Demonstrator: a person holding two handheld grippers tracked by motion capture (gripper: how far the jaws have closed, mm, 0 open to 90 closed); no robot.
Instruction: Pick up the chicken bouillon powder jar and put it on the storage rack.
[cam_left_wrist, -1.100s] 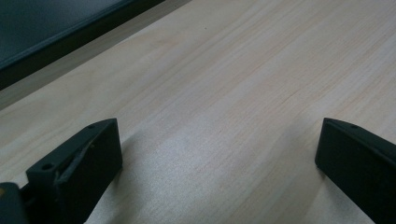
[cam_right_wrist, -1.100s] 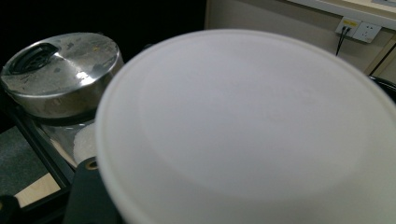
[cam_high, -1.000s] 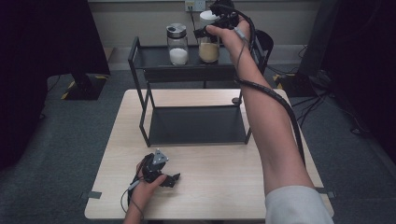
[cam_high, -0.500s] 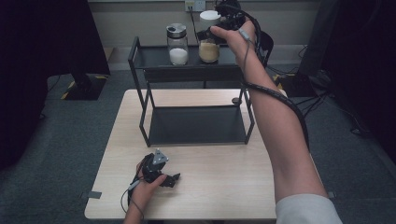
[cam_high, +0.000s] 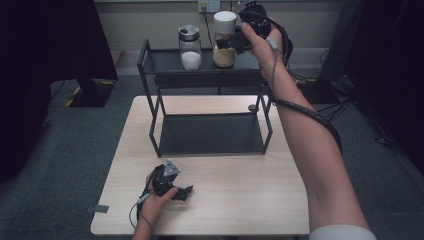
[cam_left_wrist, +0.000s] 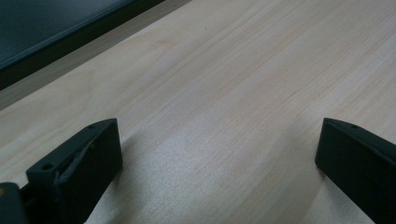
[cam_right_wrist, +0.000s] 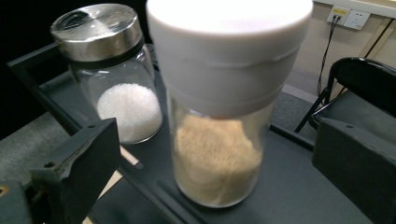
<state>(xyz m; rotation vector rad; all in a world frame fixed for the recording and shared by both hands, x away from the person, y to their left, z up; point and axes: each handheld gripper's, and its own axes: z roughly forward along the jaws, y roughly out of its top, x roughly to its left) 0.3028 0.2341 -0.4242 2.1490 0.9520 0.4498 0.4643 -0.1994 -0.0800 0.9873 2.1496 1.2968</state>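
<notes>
Two jaw pairs, both spread. Well before the rack (cam_high: 205, 80): left gripper (cam_high: 184, 192), idle on the table (cam_high: 240, 200). On the rack's top shelf, beside the metal-lidded jar (cam_high: 190, 47): white-lidded spice jar (cam_high: 224, 42), upright between the right gripper (cam_high: 235, 42)'s just-opened jaws, seemingly released.

We see white-lidded jar (cam_right_wrist: 224, 112) cut off at top edge in right gripper view, lid slightly blurred. Silver-lidded jar (cam_right_wrist: 109, 70) partly hidden behind it. In high view, right gripper (cam_high: 239, 41) covers part of white-lidded jar; we cannot tell contact there. Left gripper (cam_left_wrist: 215, 154) jaw tips cut off by frame edges in left gripper view.
</notes>
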